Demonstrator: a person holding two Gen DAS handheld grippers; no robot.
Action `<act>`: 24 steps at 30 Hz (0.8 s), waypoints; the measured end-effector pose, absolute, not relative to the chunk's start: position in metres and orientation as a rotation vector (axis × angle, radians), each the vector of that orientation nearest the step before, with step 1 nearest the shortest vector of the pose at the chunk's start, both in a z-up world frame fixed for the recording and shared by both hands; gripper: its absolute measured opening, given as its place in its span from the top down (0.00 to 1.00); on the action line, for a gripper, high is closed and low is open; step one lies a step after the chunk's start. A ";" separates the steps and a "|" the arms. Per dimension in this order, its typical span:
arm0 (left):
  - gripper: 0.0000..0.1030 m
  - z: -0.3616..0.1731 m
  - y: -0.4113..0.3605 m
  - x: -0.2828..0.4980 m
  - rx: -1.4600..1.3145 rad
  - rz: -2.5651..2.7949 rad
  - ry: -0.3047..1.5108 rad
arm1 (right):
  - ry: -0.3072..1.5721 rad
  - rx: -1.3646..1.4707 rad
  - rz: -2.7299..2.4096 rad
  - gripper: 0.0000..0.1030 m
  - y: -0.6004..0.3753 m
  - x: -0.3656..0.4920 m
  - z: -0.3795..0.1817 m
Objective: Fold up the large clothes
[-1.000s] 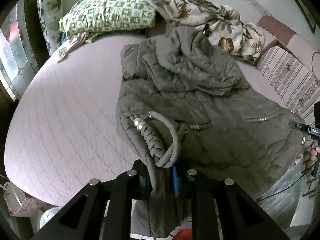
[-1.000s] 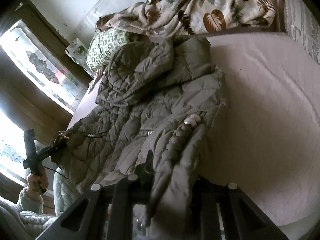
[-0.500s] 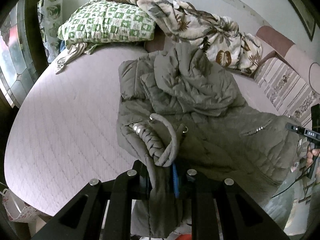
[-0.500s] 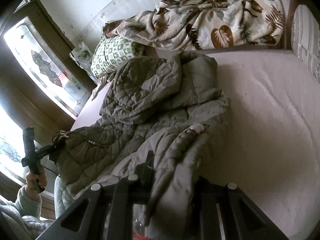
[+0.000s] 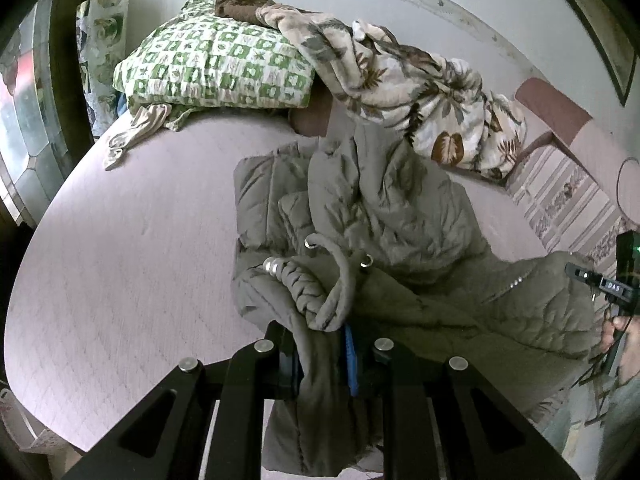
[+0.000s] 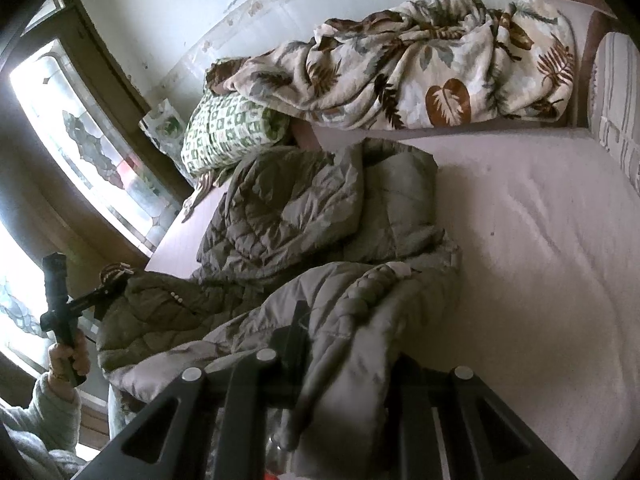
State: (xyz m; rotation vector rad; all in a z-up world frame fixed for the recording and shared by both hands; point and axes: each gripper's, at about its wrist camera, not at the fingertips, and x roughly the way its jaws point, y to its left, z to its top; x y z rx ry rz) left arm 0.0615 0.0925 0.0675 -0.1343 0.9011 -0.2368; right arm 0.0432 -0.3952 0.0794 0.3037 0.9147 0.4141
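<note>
Together, two grippers' jaws each clamp one quilted coat (image 5: 400, 216) on one bed (image 5: 120, 264).

We see a pale pink mattress (image 5: 120, 264); at its head, a green-checked pillow (image 5: 212, 68) and leaf-print blanket (image 6: 420, 64) against a whitish wall (image 6: 168, 4). Beside the pillow, a bright leaded-glass window (image 6: 92, 156).

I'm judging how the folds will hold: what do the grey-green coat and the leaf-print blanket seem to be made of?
Coat: likely thin synthetic shell over padding, with a faint sheen; stitched quilting puffs between seams and creases softly.
Blanket: probably plush fleece, matte; it bunches in thick rounded folds, with no visible weave.
</note>
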 end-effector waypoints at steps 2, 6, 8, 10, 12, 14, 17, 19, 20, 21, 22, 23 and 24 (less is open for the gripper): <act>0.83 0.071 0.092 0.067 -0.137 -0.238 0.893 | 0.910 0.303 0.408 0.82 -0.396 0.050 0.083; 0.83 0.075 0.090 0.077 -0.137 -0.237 0.891 | 0.906 0.304 0.404 0.82 -0.398 0.058 0.087; 0.83 0.075 0.091 0.078 -0.138 -0.237 0.890 | 0.905 0.304 0.402 0.82 -0.397 0.062 0.088; 0.83 0.077 0.092 0.085 -0.146 -0.236 0.892 | 0.903 0.302 0.399 0.82 -0.397 0.065 0.090; 0.83 0.078 0.094 0.092 -0.156 -0.234 0.894 | 0.901 0.309 0.397 0.82 -0.398 0.069 0.091; 0.82 0.079 0.094 0.100 -0.162 -0.229 0.895 | 0.899 0.313 0.393 0.82 -0.398 0.075 0.092; 0.82 0.080 0.094 0.112 -0.167 -0.221 0.898 | 0.897 0.314 0.382 0.82 -0.398 0.085 0.094; 0.82 0.080 0.094 0.120 -0.170 -0.214 0.898 | 0.897 0.317 0.375 0.82 -0.398 0.093 0.095; 0.82 0.080 0.094 0.124 -0.169 -0.210 0.898 | 0.895 0.317 0.370 0.83 -0.398 0.098 0.096; 0.82 0.081 0.094 0.127 -0.168 -0.205 0.896 | 0.893 0.316 0.366 0.83 -0.398 0.102 0.097; 0.82 0.081 0.094 0.131 -0.165 -0.200 0.895 | 0.893 0.315 0.363 0.83 -0.397 0.104 0.097; 0.82 0.081 0.093 0.135 -0.164 -0.196 0.894 | 0.893 0.317 0.358 0.83 -0.397 0.109 0.097; 0.82 0.081 0.094 0.138 -0.163 -0.193 0.892 | 0.894 0.317 0.355 0.83 -0.397 0.113 0.098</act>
